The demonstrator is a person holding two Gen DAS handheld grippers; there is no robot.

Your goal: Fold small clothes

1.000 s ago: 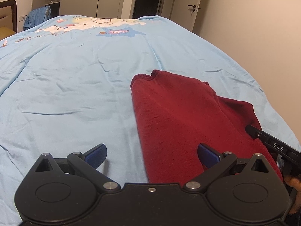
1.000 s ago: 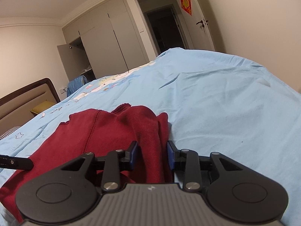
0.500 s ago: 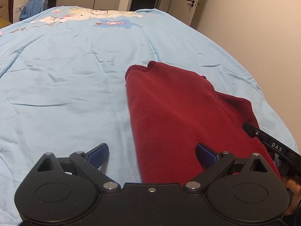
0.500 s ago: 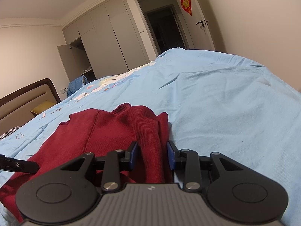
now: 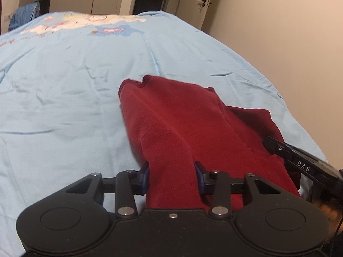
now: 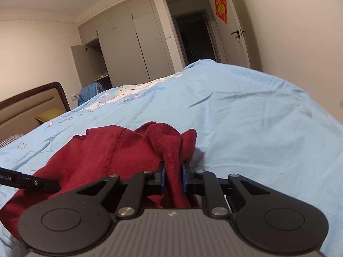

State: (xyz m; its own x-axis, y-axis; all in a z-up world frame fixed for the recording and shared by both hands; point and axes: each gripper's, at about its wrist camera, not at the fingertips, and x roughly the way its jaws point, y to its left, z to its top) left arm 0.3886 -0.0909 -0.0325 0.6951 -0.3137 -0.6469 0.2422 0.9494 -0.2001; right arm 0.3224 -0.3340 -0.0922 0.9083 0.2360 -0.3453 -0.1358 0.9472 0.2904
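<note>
A dark red knit garment (image 5: 182,124) lies on the light blue bedsheet (image 5: 64,98), partly folded. My left gripper (image 5: 171,176) is shut on a bunched fold of its near edge, lifting the cloth into a ridge. The right gripper's finger (image 5: 300,162) reaches in at the garment's right side. In the right wrist view the red garment (image 6: 103,156) spreads to the left, and my right gripper (image 6: 173,177) is shut on a narrow pinched fold of it. The left gripper's black finger (image 6: 32,181) shows at the left edge.
The blue sheet (image 6: 246,117) stretches wide around the garment, with cartoon prints (image 5: 85,24) at the far end. A wall (image 5: 289,42) runs close along the bed's right side. A headboard (image 6: 32,105), wardrobe (image 6: 128,42) and dark doorway (image 6: 193,36) stand beyond.
My left gripper moved right over the garment's edge and went from open to shut on it, raising a fold. My right gripper tightened on its pinch of cloth.
</note>
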